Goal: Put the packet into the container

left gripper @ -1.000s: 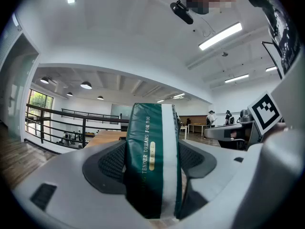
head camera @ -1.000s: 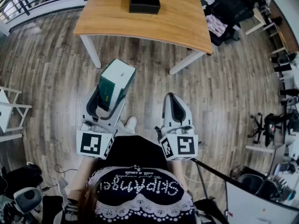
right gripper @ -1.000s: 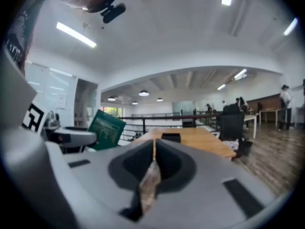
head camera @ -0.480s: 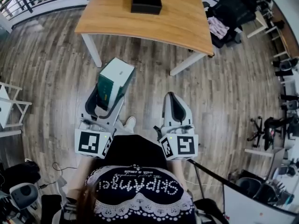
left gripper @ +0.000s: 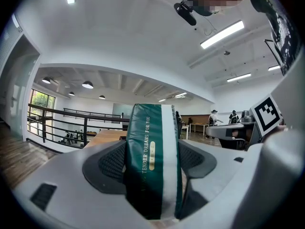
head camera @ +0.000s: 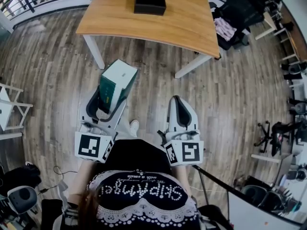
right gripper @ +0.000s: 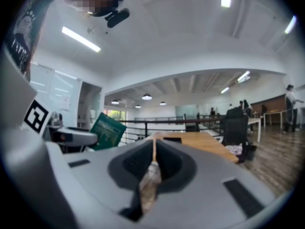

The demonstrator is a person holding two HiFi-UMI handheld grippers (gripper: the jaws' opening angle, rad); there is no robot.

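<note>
My left gripper (head camera: 107, 103) pinches the packet (head camera: 117, 80), and my right gripper (head camera: 179, 105) is pressed together, empty. I should carry it level, squarely over the container (head camera: 149, 4).

The packet (head camera: 116, 84) is showing dark green with a white band and gold lettering. The left gripper (head camera: 109, 99) and right gripper (head camera: 177, 102) are showing pale grey shells, dark grey textured pads (left gripper: 107, 166) and cubes (head camera: 92, 146) with black-and-white square markers. The container (head camera: 149, 4) is appearing plain black on the table (head camera: 158, 30), with its warm light-wood top and white legs, the floor (head camera: 230, 90) is showing grey-brown planks, and the person is wearing a black top (head camera: 139, 164) with white lettering and lace trim.
</note>
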